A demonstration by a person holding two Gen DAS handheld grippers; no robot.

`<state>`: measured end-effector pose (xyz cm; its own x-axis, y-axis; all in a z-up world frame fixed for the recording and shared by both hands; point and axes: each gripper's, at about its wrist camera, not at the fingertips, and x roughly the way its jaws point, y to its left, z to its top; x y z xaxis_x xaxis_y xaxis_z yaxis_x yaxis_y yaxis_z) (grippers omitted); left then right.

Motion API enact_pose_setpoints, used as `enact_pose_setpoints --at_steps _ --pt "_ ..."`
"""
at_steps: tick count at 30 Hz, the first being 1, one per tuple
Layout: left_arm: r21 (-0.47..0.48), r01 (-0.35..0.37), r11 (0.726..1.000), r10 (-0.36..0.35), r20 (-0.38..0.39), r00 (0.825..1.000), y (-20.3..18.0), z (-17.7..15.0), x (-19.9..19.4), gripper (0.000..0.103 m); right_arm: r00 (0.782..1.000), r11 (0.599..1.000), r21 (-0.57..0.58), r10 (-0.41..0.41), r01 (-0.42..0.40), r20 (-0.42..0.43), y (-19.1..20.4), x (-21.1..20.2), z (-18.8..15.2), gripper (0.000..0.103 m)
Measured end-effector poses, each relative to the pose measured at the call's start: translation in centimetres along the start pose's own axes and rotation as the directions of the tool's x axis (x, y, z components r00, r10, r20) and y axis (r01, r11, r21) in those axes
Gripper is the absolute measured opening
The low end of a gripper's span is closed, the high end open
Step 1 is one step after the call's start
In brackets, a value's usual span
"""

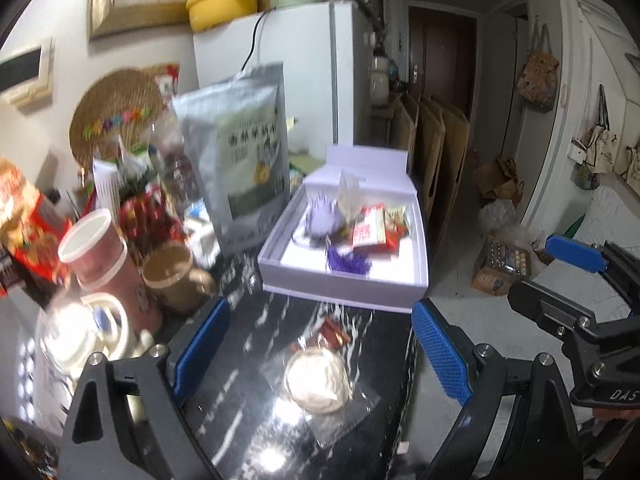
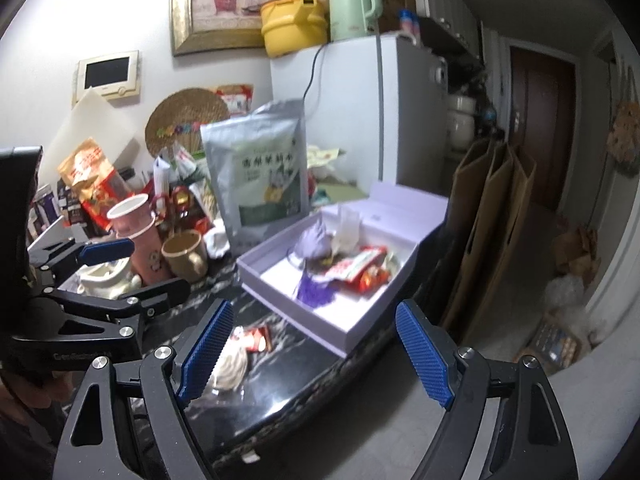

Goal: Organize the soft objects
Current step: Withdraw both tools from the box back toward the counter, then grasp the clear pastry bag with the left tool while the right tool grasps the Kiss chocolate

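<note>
Black marble-patterned tabletop [image 1: 248, 344] carries open shallow white cardboard box [image 1: 416, 236], already holding purple plush and red packets. Round cream soft bun in clear wrapper [image 1: 318, 380] lies nearer, ahead between left gripper [image 1: 320, 356] fingers; no clear long axis. Left nearer. Right gripper [image 2: 316, 350] beside. Both wide open, empty. Bun half hidden in right view; motion blur.

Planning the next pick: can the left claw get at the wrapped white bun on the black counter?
Probably yes. The left claw is open, the wrapped white bun lies between its fingers, and nothing covers it; the red packet lies just beyond.
</note>
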<state>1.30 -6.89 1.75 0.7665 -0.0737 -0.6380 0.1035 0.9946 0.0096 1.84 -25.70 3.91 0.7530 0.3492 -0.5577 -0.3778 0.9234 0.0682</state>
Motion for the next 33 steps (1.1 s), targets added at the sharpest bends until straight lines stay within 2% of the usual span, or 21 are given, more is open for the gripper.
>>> enact_pose_setpoints --at_steps 7,16,20,26,33 --pt "-0.058 -0.001 0.998 -0.004 -0.081 0.997 1.2 -2.8 2.1 0.093 0.997 1.000 0.015 0.019 -0.018 -0.070 0.1 1.6 -2.8 0.085" --pt "-0.127 0.009 0.992 -0.032 -0.174 0.984 2.1 -5.8 5.2 0.093 0.985 0.999 0.030 0.044 -0.040 -0.165 0.4 4.2 -5.6 0.085" --pt "-0.137 -0.012 0.991 -0.017 -0.209 0.978 2.0 -6.6 6.9 0.093 0.980 0.999 0.039 0.043 -0.036 -0.197 0.0 5.4 -6.5 0.085" --pt "-0.177 -0.044 0.983 -0.004 -0.264 0.965 2.2 -7.1 9.8 0.093 0.971 0.998 0.059 0.022 -0.008 -0.240 -1.3 7.3 -7.4 0.085" --pt "-0.210 -0.080 0.974 0.002 -0.350 0.937 2.7 -7.8 13.3 0.093 0.961 0.995 0.094 0.017 0.009 -0.276 -2.8 9.1 -7.8 0.085"
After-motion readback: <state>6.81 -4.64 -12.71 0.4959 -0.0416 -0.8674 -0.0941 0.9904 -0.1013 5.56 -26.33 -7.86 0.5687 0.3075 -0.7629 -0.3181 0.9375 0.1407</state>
